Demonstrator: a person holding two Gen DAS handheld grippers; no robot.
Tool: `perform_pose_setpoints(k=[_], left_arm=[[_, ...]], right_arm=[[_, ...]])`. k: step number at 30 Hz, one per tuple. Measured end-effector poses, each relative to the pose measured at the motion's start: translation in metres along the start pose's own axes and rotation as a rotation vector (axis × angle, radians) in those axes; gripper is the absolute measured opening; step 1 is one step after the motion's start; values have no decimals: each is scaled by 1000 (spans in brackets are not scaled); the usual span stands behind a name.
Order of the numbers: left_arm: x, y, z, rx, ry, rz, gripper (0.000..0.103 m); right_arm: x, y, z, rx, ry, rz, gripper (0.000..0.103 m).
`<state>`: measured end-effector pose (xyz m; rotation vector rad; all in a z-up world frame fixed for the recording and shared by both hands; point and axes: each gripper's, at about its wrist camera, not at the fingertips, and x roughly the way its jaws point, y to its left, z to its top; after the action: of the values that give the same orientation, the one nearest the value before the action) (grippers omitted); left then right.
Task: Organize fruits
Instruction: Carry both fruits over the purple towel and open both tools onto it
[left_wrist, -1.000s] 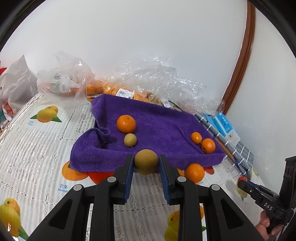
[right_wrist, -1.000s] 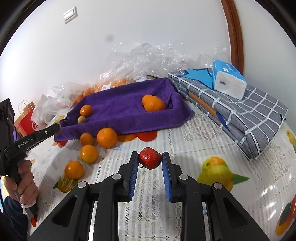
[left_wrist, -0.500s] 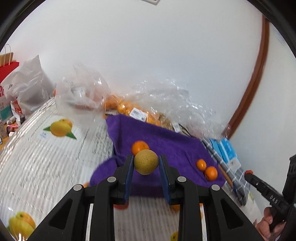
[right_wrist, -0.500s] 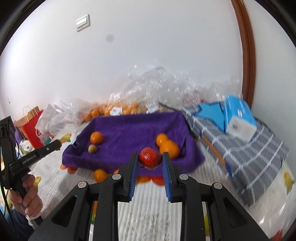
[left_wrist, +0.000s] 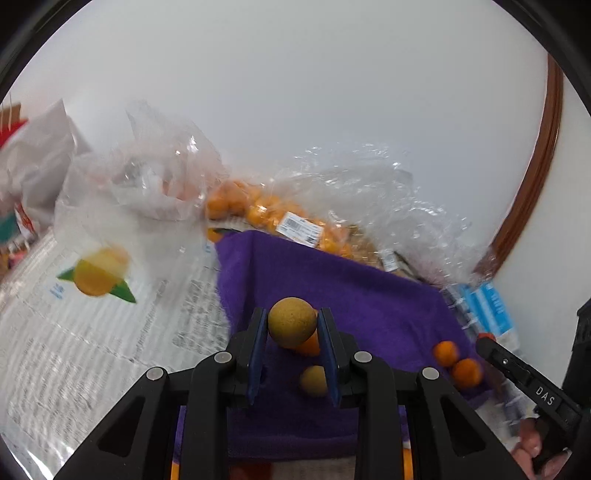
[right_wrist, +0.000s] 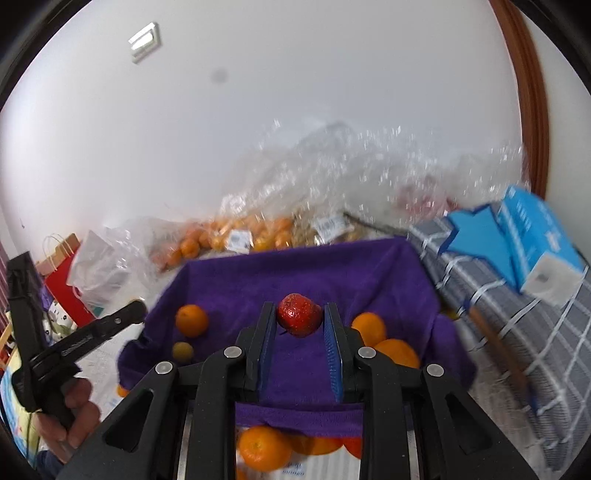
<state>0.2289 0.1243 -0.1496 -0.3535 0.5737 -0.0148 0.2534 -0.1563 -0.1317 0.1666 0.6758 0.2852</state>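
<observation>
Left gripper (left_wrist: 292, 326) clamped on a round tan fruit (left_wrist: 292, 322), held at the fingertips above the purple towel (left_wrist: 369, 295). Blue pads press both sides of the fruit. Below and behind it, partly hidden, an orange (left_wrist: 309, 345) on the towel; nearer the camera, between the fingers, a small tan fruit (left_wrist: 313, 380) lying on the towel. Two small oranges (left_wrist: 458, 363) touch each other at the towel's right edge.

Right gripper (right_wrist: 300, 325) clamped on a red fruit (right_wrist: 298, 315), also held above the towel (right_wrist: 295, 273). In this view an orange (right_wrist: 191, 320) and a small greenish fruit (right_wrist: 183, 350) sit on the towel's left part, two oranges (right_wrist: 384, 341) on its right, touching. More oranges (right_wrist: 263, 446) lie on the tablecloth under the gripper, just off the towel's near edge.

Towel sides are raised like a shallow tray. Behind it, clear plastic bags (left_wrist: 332, 206) with many small oranges, barcode labels showing. Right of the towel, a folded grey checked cloth (right_wrist: 517, 332) with a blue tissue pack (right_wrist: 535, 251) on top. Tablecloth (left_wrist: 92, 332) printed with fruit pictures. Red paper bag (right_wrist: 62, 280) far left. Background blurred in both views.
</observation>
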Motion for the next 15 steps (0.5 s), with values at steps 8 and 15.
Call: perform_pose_setpoints(k=[8,15], left_arm=[[15,-7,-4,21,55,-11,26],[21,-6,-6,21,98,7,26]], right_arm=[[24,-17,-11,27,72,-69,26],[34,-14,-16,0,105,-82,26]])
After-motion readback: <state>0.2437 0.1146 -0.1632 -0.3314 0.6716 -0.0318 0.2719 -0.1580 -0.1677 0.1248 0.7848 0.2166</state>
